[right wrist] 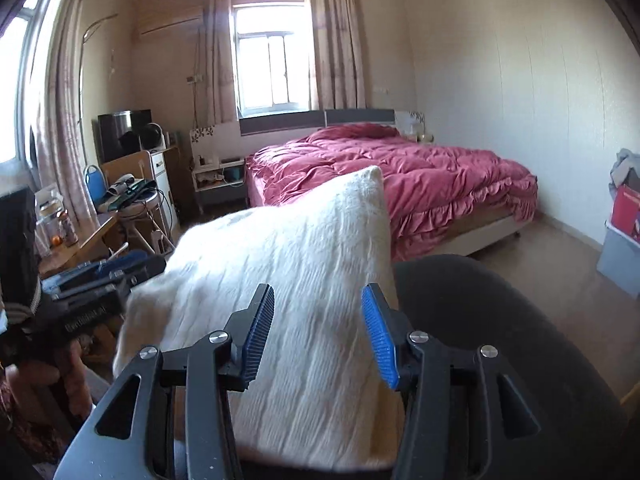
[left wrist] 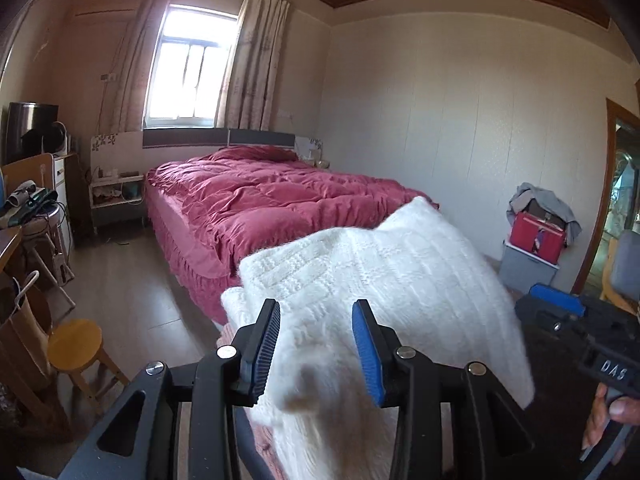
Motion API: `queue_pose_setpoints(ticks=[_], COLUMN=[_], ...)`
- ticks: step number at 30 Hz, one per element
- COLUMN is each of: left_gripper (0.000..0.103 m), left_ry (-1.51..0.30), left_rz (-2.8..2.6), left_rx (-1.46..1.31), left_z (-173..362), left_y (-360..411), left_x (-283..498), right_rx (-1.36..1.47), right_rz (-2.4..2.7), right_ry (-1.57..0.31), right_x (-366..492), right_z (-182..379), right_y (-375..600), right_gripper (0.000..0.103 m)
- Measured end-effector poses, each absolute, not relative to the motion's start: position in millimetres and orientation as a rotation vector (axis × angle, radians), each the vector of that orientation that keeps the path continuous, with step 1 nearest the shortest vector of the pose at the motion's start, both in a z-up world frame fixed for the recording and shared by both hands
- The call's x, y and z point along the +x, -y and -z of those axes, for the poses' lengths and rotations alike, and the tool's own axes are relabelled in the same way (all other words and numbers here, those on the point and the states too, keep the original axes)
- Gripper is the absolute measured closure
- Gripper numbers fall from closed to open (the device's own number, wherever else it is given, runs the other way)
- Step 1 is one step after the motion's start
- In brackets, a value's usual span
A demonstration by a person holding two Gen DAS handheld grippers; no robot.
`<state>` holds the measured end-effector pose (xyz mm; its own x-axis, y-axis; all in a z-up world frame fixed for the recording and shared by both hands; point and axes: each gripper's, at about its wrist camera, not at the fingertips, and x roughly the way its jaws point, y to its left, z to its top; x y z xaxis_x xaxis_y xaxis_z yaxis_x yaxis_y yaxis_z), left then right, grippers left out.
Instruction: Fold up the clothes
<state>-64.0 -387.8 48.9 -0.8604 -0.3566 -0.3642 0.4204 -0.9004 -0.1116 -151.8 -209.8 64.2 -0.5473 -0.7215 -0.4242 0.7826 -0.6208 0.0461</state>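
The white knit (left wrist: 384, 280) lies raised ahead of and between both hand-held grippers, over a dark chair back (right wrist: 500, 320). The left hand-held gripper (left wrist: 316, 350) has its fingers spread with knit bunched between them, pads apparently not pinching; the right hand-held gripper (right wrist: 318, 334) is likewise spread wide over the cloth. With neither clamped, the knit could slide off the chair and lose its shape. Its lower edge, and any folds beneath, are hidden behind the fingers.

A bed (right wrist: 400, 176) under a crimson quilt (left wrist: 256, 200) stands against pale walls; daylight pours through a curtained window (right wrist: 266, 76) onto wood-look flooring, a round wooden stool (left wrist: 76, 344) nearby
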Motion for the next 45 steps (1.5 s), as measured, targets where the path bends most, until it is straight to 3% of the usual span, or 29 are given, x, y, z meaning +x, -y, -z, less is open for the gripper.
queue_pose_setpoints(ticks=[1, 5, 9, 14, 18, 27, 30, 45], left_gripper=[0.064, 0.064, 0.064, 0.064, 0.064, 0.063, 0.063, 0.063], left_ry=[-0.227, -0.099, -0.106, -0.240, -0.346, -0.405, -0.422, -0.356], left_rz=[2.688, 2.633, 2.605, 2.607, 2.586, 2.466, 2.470, 2.344], left_rx=[0.478, 0.582, 0.630, 0.554, 0.550, 0.552, 0.585, 0.713], left_z=[-45.5, -25.2, -12.9, -18.3, 3.0, 22.9, 22.9, 45.7], left_y=[377.5, 366.1, 377.1, 358.2, 332.9, 286.7, 281.8, 261.2], left_x=[-61.3, -75.0, -82.9, -53.4, -35.6, -8.7, -13.6, -17.1], right_rx=[0.504, 0.577, 0.663, 0.623, 0.610, 0.622, 0.602, 0.601], right_rz=[2.185, 2.170, 2.151, 2.133, 2.170, 2.276, 2.283, 2.257], right_ry=[-0.205, -0.211, -0.198, -0.014, 0.000, -0.092, -0.094, -0.187], right_x=[-142.5, -142.5, -148.8, -136.2, -113.9, -90.1, -85.5, -63.7], right_z=[-60.0, -32.4, -5.2, -15.6, -12.5, 20.2, 18.5, 23.6], right_y=[207.4, 211.4, 216.6, 186.2, 161.7, 137.3, 137.1, 149.2], right_gripper=[0.062, 0.067, 0.068, 0.067, 0.054, 0.046, 0.036, 0.027])
